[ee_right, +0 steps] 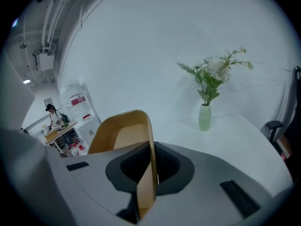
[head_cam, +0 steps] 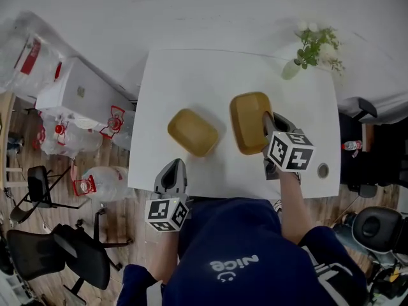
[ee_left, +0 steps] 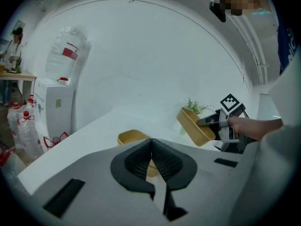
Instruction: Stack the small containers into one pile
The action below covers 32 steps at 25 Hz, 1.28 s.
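You're pinching one wall of the tilted container point(head_cam: 248, 121) between your right fingers point(ee_right: 170, 166) — probably for nesting it into the other container point(head_cam: 192, 131), lying on the counter point(head_cam: 236, 69) ahead of your clenched, empty left fingers point(ee_left: 136, 161).

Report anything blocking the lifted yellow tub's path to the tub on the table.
Nothing visible: only bare white table separates the lifted yellow rectangular tub from the resting yellow rectangular tub. Left tongs sit at the near edge.

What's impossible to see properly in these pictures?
- Left gripper view: the resting container is half hidden behind the left gripper.
- Right gripper view: the held container blocks what lies behind it; the resting container is out of frame.
- Head view: the vase barely shows against the white table.
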Each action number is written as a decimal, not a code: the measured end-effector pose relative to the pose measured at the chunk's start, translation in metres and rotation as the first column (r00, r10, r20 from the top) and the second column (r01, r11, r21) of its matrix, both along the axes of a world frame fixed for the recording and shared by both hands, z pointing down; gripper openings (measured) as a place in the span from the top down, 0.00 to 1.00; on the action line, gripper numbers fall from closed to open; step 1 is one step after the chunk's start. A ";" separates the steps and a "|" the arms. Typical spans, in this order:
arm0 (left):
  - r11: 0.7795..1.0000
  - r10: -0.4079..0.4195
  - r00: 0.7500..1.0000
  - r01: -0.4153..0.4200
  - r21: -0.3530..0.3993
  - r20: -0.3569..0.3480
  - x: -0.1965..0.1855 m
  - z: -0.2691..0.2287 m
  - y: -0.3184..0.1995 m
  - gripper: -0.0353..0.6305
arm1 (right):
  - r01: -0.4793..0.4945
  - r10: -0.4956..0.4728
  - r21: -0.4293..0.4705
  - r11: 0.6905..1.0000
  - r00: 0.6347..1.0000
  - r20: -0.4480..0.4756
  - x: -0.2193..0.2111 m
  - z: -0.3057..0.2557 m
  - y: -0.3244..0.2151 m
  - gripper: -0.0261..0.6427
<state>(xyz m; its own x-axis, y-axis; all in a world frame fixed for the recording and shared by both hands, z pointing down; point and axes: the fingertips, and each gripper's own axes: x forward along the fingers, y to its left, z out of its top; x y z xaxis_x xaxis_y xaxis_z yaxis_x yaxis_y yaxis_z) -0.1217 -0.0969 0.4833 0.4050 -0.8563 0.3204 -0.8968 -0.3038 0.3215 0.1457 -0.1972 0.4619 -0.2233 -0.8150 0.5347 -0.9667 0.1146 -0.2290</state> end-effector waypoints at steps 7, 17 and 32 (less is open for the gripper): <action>1.000 -0.018 1.000 0.018 0.016 0.023 -0.009 -0.003 0.009 0.92 | 0.085 -0.085 0.001 0.996 0.995 0.042 -0.039 -0.002 -0.006 0.88; 0.997 -0.070 0.997 0.069 0.018 0.031 -0.032 -0.004 0.022 0.92 | 0.192 -0.193 0.012 0.981 0.981 0.038 -0.091 -0.006 -0.014 0.88; 0.979 -0.204 0.979 0.204 -0.006 0.029 -0.070 0.002 0.044 0.92 | 0.376 -0.376 -0.005 0.927 0.926 0.022 -0.164 -0.001 -0.026 0.88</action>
<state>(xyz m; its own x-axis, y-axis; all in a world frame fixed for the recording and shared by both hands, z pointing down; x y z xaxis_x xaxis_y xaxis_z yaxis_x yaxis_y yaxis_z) -0.1918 -0.0527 0.4856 0.2128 -0.9170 0.3374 -0.9483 -0.1106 0.2975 -0.0185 -0.2235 0.4610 -0.5232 -0.6646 0.5335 -0.8482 0.4668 -0.2503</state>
